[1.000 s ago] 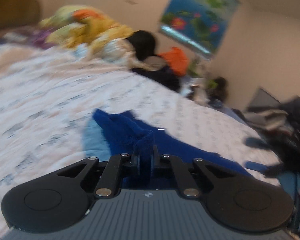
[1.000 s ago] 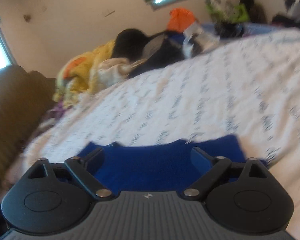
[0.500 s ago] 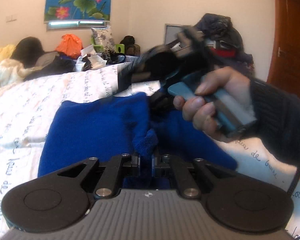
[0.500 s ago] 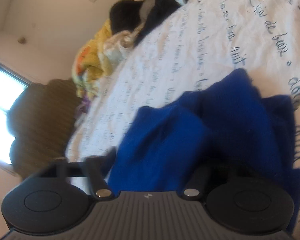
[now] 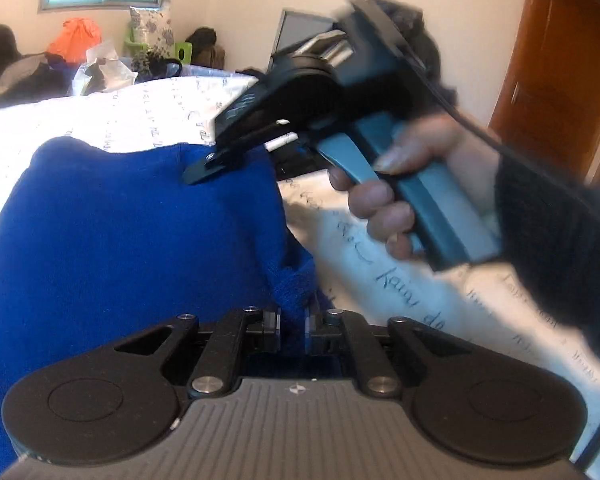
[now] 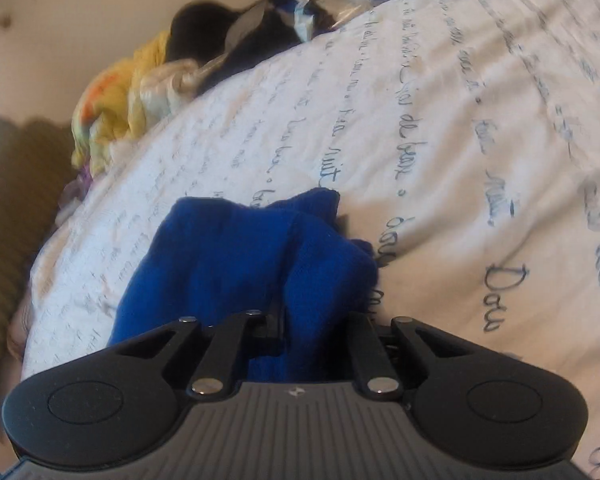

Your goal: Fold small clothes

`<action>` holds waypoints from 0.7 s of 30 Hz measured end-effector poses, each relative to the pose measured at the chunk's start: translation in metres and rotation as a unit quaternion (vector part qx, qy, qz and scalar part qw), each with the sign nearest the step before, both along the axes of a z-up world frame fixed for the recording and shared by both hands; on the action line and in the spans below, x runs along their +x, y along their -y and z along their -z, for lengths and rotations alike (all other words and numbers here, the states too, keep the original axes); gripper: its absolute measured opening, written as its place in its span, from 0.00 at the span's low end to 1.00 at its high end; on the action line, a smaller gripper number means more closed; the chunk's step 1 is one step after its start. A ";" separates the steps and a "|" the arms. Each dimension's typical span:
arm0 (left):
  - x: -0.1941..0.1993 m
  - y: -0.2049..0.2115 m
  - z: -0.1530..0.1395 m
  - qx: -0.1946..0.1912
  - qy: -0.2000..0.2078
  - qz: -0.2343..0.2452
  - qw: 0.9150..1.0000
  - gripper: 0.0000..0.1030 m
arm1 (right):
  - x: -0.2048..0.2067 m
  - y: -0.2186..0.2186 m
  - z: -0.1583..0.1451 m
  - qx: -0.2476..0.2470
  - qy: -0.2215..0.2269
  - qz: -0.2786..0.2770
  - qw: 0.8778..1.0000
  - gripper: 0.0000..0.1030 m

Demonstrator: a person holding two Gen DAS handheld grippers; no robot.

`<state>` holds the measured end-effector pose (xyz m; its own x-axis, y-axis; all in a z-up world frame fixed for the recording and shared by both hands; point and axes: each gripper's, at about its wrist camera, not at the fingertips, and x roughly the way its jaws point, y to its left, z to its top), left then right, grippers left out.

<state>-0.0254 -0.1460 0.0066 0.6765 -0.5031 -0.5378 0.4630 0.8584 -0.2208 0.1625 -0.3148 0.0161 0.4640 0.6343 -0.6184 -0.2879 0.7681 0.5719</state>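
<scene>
A small blue knit garment (image 5: 120, 240) lies on the white script-printed bed sheet (image 5: 400, 280), partly doubled over. My left gripper (image 5: 293, 320) pinches a bunched near corner of it; its jaws are opening slightly, with cloth still pressed between the pads. A person's hand (image 5: 384, 200) holds my right gripper (image 5: 204, 170), whose tips bite the garment's far edge. In the right wrist view the blue garment (image 6: 236, 256) rises in a fold between my right gripper's (image 6: 308, 328) closing jaws. Cloth hides the right pad.
Heaped clothes and bags line the bed's far side: a yellow and orange bundle (image 6: 112, 112), dark garments (image 6: 204, 28), an orange bag (image 5: 74, 36). A brown door (image 5: 560, 80) stands at right. A brown ribbed headboard (image 6: 8, 220) borders the sheet (image 6: 460, 140).
My right gripper's wide-open jaws came together on a fold of the flat blue garment, which is bunched now. The left wrist view swung round until the right gripper and hand filled its right side.
</scene>
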 end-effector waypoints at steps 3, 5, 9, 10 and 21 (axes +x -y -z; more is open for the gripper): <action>-0.008 -0.039 -0.020 -0.055 0.003 0.015 0.998 0.88 | -0.013 0.022 -0.009 0.049 0.004 0.069 0.996 0.27; -0.019 -0.076 -0.030 -0.085 0.041 -0.024 0.995 1.00 | -0.024 0.037 -0.018 0.068 0.042 0.099 0.992 0.73; 0.003 -0.135 -0.032 -0.076 0.035 -0.092 0.992 1.00 | -0.015 0.030 -0.005 0.036 0.005 0.078 0.996 0.87; 0.015 -0.147 -0.030 -0.078 0.030 -0.109 0.991 1.00 | -0.012 0.026 -0.001 0.034 -0.003 0.074 0.997 0.86; 0.186 -0.190 0.008 -0.157 -0.170 -0.144 0.962 0.18 | 0.004 -0.019 0.013 0.076 -0.022 0.055 0.995 0.40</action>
